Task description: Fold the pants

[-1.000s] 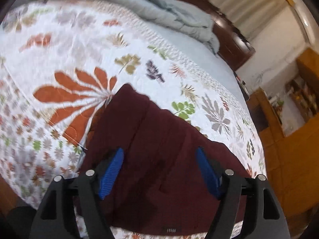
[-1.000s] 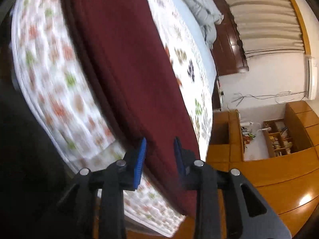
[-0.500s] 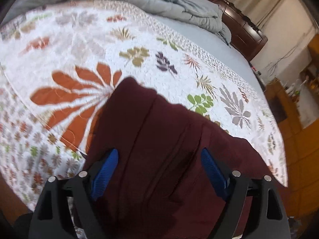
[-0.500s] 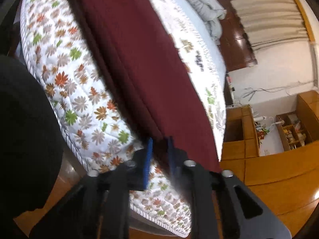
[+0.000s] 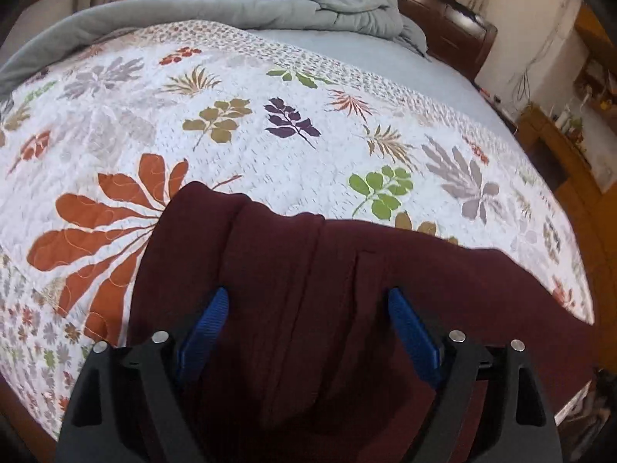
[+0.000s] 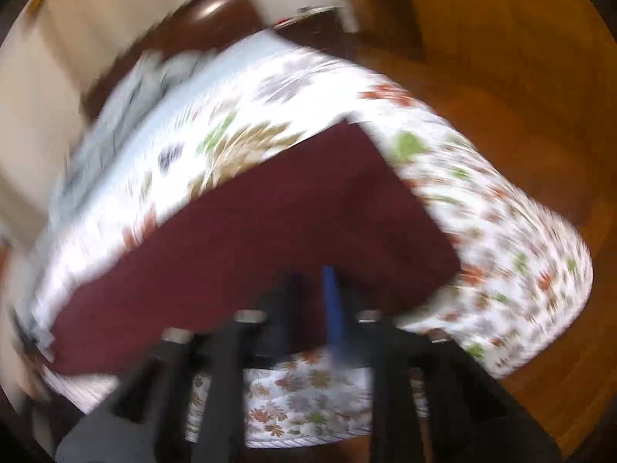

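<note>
- Firstly, left wrist view: a white leaf-print quilt covers the bed, with a grey duvet bunched along the top of the frame and a dark wooden headboard at upper right. The maroon pants fill the lower centre, beneath the left gripper, whose blue fingers stand wide apart.
- Right wrist view, heavily blurred: the pants lie across the frame's centre on the quilt; wooden floor fills the right. The right gripper at lower centre has its fingers close together at the cloth's edge; whether they clamp it cannot be told.
</note>
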The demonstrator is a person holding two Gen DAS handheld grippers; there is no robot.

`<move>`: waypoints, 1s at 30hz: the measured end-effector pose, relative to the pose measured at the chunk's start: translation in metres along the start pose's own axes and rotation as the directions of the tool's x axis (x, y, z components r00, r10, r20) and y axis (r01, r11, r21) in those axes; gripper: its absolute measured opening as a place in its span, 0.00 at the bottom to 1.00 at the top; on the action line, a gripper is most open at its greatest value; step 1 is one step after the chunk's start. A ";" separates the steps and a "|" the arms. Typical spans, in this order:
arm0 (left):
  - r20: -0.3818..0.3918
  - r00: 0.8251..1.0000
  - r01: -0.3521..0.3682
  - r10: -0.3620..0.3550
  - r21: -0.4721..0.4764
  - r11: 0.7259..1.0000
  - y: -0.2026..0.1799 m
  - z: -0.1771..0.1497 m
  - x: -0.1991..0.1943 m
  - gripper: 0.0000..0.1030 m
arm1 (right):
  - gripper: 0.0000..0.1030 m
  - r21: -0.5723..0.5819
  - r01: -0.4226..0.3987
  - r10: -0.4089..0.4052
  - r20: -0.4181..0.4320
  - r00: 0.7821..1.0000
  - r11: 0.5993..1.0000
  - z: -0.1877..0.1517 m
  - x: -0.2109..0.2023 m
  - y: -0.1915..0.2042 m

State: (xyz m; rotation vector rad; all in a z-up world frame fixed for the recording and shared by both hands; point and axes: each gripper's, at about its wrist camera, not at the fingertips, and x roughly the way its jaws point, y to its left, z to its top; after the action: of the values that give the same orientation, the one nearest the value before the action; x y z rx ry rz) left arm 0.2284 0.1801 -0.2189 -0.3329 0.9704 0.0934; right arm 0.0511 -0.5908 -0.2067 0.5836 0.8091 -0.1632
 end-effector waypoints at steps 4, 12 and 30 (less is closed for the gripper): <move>0.032 0.999 0.045 -0.044 -0.049 0.998 0.008 0.001 -0.005 0.83 | 0.52 0.388 -0.284 0.203 0.236 0.950 0.877 -0.009 -0.044 -0.066; 0.103 0.994 0.053 -0.046 -0.060 0.997 0.006 0.001 -0.029 0.83 | 0.63 0.578 -0.458 0.362 0.281 0.889 0.675 -0.039 0.005 -0.084; 0.194 0.976 0.111 -0.100 -0.048 0.993 0.009 -0.001 -0.048 0.83 | 0.67 0.554 -0.579 0.463 0.351 0.814 0.597 -0.010 0.032 -0.079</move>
State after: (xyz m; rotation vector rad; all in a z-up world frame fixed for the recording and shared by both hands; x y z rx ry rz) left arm 0.1984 0.1919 -0.1820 -0.4206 0.7588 0.0560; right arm 0.0388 -0.6484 -0.2694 1.4324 0.3548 0.0688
